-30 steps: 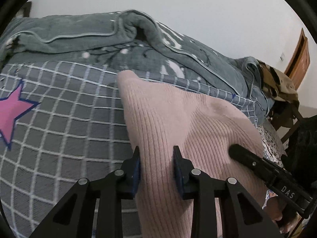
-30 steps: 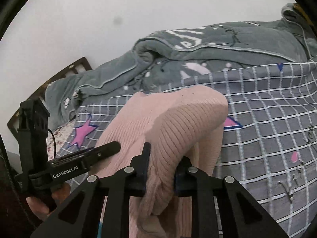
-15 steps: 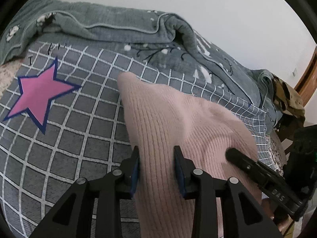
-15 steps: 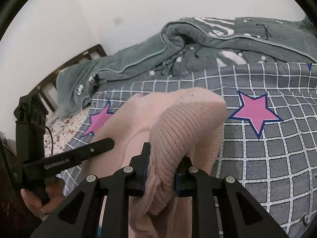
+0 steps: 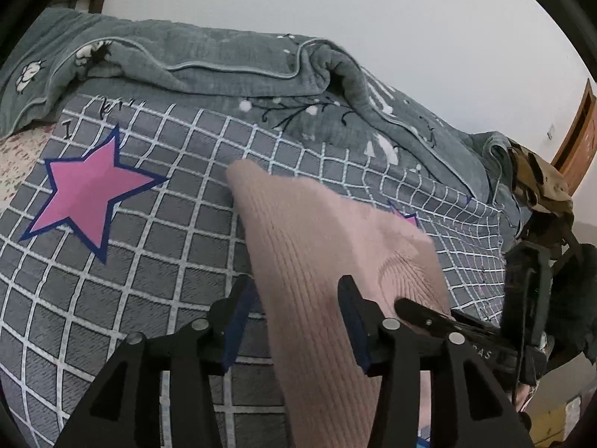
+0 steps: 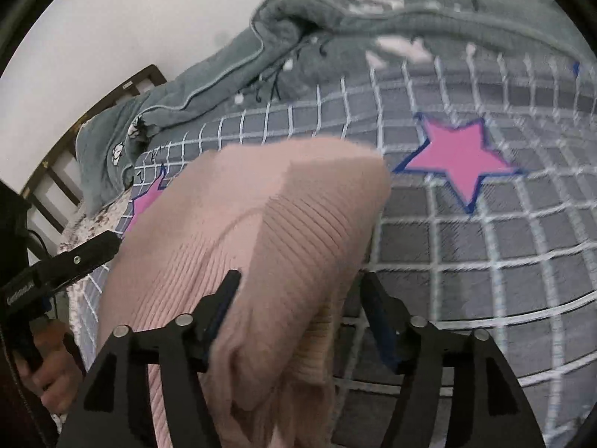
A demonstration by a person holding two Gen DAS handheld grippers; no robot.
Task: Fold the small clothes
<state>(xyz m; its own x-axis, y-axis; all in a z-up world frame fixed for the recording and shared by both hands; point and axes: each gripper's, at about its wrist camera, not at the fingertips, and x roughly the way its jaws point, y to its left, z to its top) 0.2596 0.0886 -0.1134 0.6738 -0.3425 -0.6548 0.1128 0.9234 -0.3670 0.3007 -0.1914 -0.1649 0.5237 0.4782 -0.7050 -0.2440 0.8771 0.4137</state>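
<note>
A pink ribbed knit garment [image 5: 317, 231] lies folded in a long strip on the grey checked bed sheet [image 5: 156, 261]. My left gripper [image 5: 294, 283] straddles its near end; the jaws are opening, the knit lies loose between them and the left pad stands clear of its edge. In the right wrist view the same garment [image 6: 283, 205] bulges up between the jaws of my right gripper [image 6: 300, 276], which are opening wide, with a gap at the right finger. Each view shows the other gripper's fingers [image 5: 421, 310] [image 6: 93, 250] beside the garment. A hand [image 6: 48, 384] holds the left gripper.
Pink stars [image 5: 89, 194] [image 6: 459, 156] are printed on the sheet. A grey-green quilt [image 5: 224, 63] is bunched along the back by the white wall. A dark wooden bed frame [image 6: 74, 127] stands at the left. A chair with clothing [image 5: 537, 186] and a wooden door [image 5: 578, 130] stand at the right.
Both grippers' jaws have spread apart and let go of the pink garment, the right one more widely. The right gripper has come down toward the bed, and the garment now rests lower.
</note>
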